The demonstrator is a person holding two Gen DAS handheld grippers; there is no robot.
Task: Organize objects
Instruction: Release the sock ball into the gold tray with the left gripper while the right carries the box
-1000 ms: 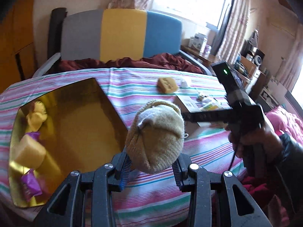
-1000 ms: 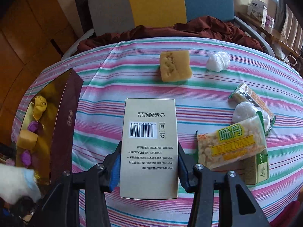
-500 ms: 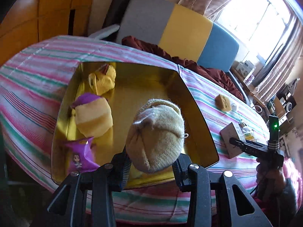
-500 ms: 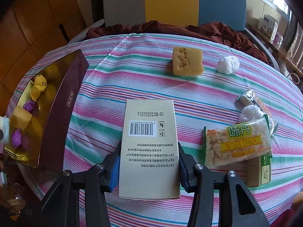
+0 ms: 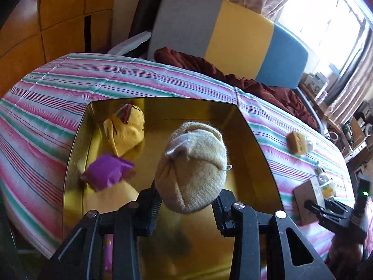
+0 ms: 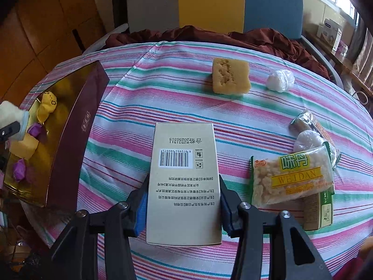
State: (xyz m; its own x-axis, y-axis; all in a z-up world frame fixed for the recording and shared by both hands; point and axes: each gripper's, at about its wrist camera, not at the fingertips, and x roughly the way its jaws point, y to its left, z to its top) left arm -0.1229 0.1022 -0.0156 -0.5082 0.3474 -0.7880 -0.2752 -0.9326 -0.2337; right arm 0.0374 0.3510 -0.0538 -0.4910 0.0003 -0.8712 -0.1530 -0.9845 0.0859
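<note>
My left gripper is shut on a rolled beige sock and holds it above the open gold-lined box. Inside the box lie a yellow plush, a purple wrapper and a pale yellow block. My right gripper is shut on a beige carton with a barcode over the striped tablecloth. The box also shows at the left of the right wrist view, with the sock at its edge.
On the cloth lie a yellow sponge, a white plastic wad, a green WEIDAN snack pack over other packets, and a green-edged packet. A grey-yellow-blue chair back with maroon cloth stands behind the table.
My left gripper carried the sock left from over the tablecloth to over the gold box and came lower toward it. My right gripper with the carton has barely shifted.
</note>
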